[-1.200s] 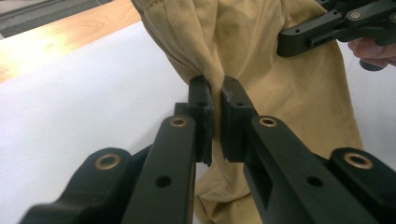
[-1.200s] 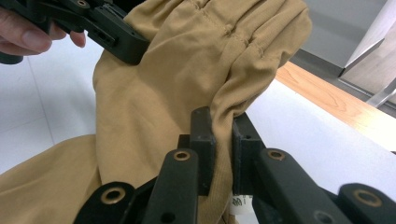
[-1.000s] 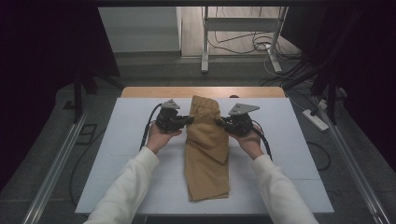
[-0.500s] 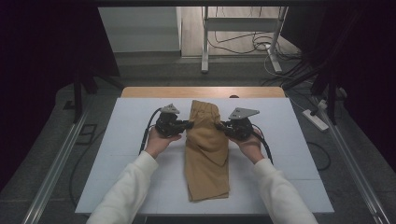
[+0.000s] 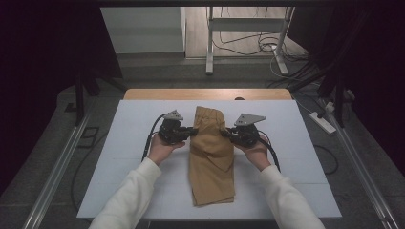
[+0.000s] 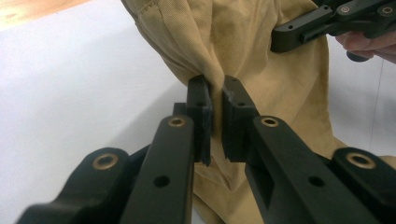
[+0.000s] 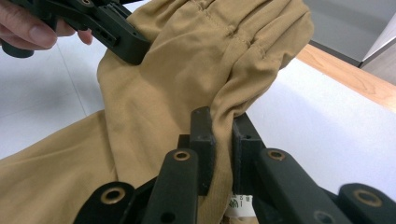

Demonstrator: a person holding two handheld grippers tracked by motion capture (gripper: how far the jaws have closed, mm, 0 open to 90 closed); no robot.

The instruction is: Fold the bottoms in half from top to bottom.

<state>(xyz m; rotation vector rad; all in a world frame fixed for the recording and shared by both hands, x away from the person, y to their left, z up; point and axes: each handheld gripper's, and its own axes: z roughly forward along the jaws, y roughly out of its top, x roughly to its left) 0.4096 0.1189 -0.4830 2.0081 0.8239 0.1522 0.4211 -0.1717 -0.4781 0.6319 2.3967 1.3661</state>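
I find the tan garment (image 5: 211, 157) lying lengthwise down the middle of the white tabletop (image 5: 119, 143), its gathered waist end toward the far edge and its folded lower end toward the near edge. The upper part is lifted and bunched between my two tools; the lower part lies flat on the board.

My left gripper (image 5: 193, 130) sits at the garment's left side, about midway between the far and near edges. Its jaws are clamped on a pinch of cloth; the left gripper view shows the fabric (image 6: 261, 70) caught between the two pads, drawn into folds above them.

My right gripper (image 5: 224, 134) sits opposite, at the garment's right side. Its jaws are likewise clenched on a fold of the cloth (image 7: 187, 79), with a small white label (image 7: 236, 205) visible just below the pads.

The two grippers face each other across the garment, near but apart. Both my sleeves (image 5: 129, 195) come in from the near edge.
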